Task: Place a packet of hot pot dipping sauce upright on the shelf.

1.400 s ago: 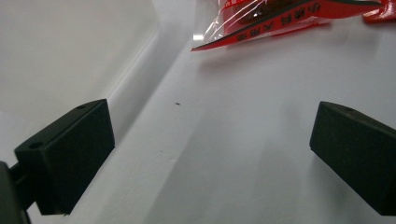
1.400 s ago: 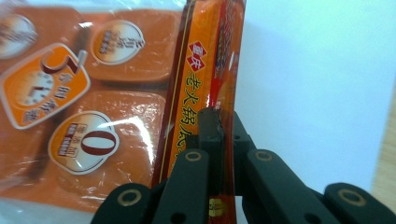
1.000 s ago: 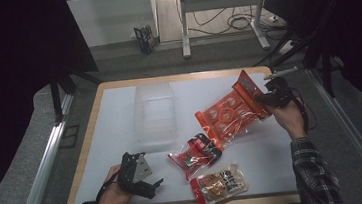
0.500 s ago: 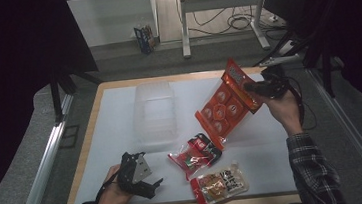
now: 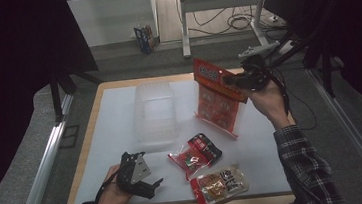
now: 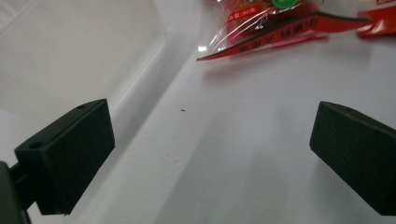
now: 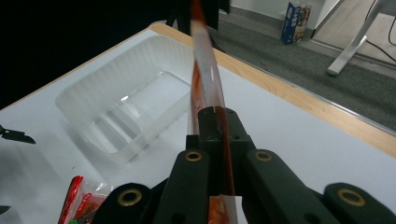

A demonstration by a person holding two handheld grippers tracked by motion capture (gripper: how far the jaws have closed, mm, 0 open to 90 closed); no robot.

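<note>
The right gripper is clamped on the upper edge of a large red snack bag, which is held up off the white table top so that it hangs nearly upright, its lower edge just above the surface to the right of the clear plastic tray. In the right gripper view the jaws are seen pressed together on the bag's thin clear-and-red seam, and the tray is seen beyond and to the left, with bare ribbed walls and nothing lying in it. The left gripper is rested low at the near left part of the table, its jaws spread wide with nothing between them; in the left gripper view the two black pads are seen far apart over bare white surface, the tray's wall close at the left and a red-edged packet farther ahead. Two smaller packets are left lying flat on the table outside the tray: a red and black one near the middle, and a tan and red one just beside it toward the near edge. The table is bordered by a wooden rim, and a small blue box is seen standing on the grey floor beyond.
</note>
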